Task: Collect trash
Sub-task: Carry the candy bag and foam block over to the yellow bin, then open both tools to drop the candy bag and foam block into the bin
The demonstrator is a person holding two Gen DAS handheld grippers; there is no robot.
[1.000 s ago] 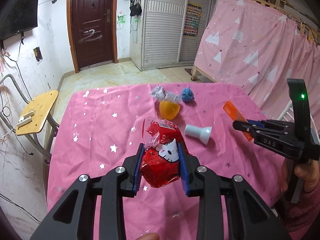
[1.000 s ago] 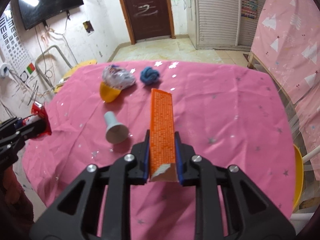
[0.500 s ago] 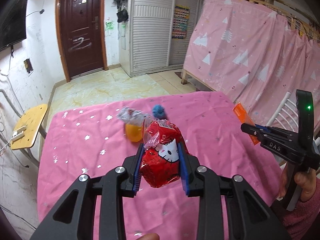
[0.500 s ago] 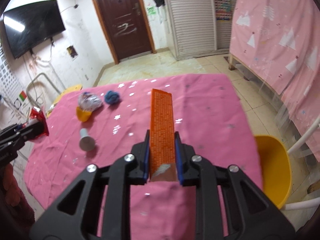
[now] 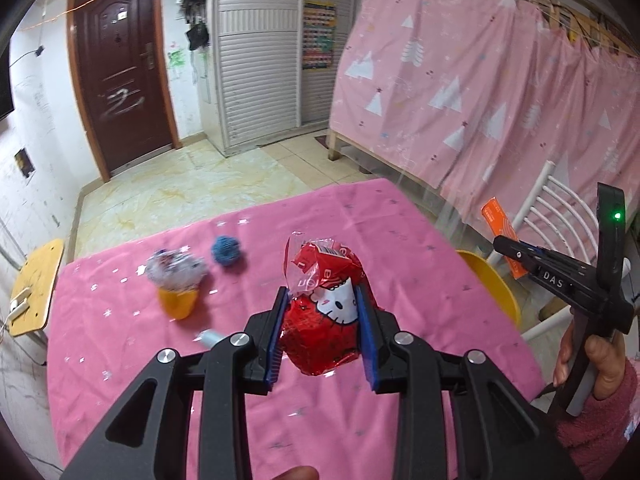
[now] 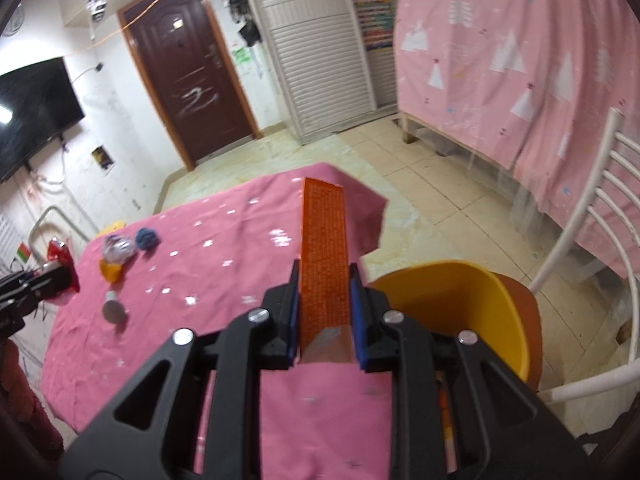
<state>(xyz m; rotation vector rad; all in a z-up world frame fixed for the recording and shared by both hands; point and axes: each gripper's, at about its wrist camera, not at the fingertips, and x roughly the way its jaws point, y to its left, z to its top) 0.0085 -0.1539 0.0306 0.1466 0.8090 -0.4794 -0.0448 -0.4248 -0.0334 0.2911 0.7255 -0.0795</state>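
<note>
Trash is held in both grippers above the pink tablecloth [image 5: 360,216]. A red crinkled wrapper [image 5: 320,312] is clamped between the blue pads of the left gripper [image 5: 322,332], and a long orange packet [image 6: 324,256] is pinched flat in the right gripper [image 6: 325,312] — its jaws narrow. On the cloth are seen a blue ball [image 5: 226,250], a foil wad [image 5: 174,268] on a yellow cup [image 5: 178,304], and a white cone [image 6: 114,310]. A yellow bin [image 6: 460,312] is seen beside the table's edge.
</note>
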